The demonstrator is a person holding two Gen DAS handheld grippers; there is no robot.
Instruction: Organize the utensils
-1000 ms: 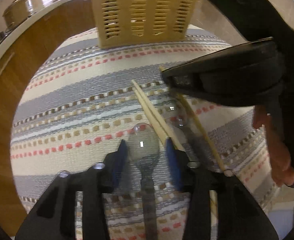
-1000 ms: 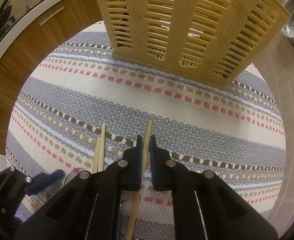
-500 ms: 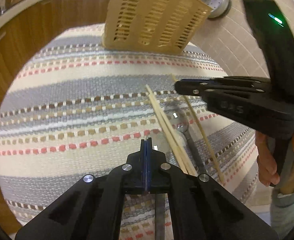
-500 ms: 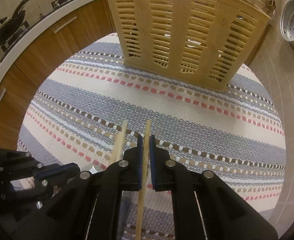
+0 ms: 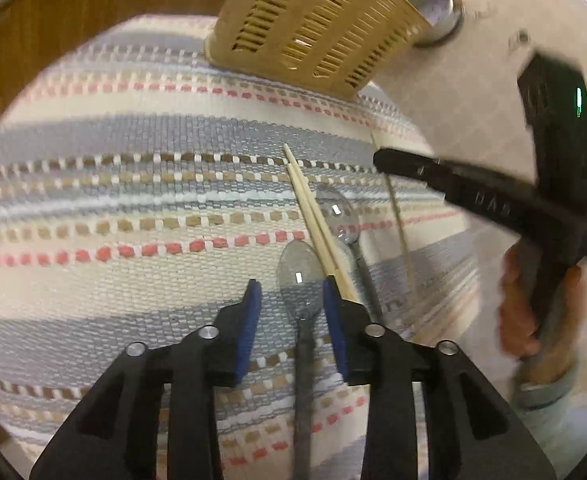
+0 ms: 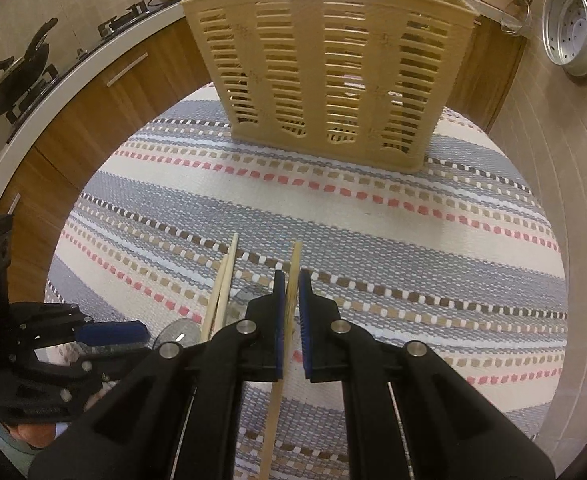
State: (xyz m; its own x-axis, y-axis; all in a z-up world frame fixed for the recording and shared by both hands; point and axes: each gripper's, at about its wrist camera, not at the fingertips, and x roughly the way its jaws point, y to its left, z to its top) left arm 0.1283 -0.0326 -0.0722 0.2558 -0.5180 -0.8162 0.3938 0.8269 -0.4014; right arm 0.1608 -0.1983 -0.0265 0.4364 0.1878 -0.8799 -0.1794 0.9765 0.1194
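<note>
A striped woven mat covers the round tabletop almost to its edges, and a tan slatted basket stands at the far edge, its open top facing up. That basket looks like the place for the utensils.

Toward the near edge lie the utensils. A pair of chopsticks rests side by side on the mat, tips pointing toward the basket. Two clear plastic spoons lie beside them: the nearer spoon just left of the pair, the farther spoon just right of it, its handle running back under the sticks or close against them; I cannot tell which.

The right hand-held gripper is pinching a single chopstick between its blue pads, the stick running forward past the fingertips and back beneath the body. The left hand-held gripper is spread, its pads straddling the bowl of the nearer spoon without visibly touching it.

For a clean pick, the left pads should probably close on the spoon's neck or handle rather than the rounded bowl, which may slip. The right pad sits just beside the chopstick pair, so squaring up first would avoid catching a stick. The held chopstick should go into the basket tip-down, kept level with the grip firm.
</note>
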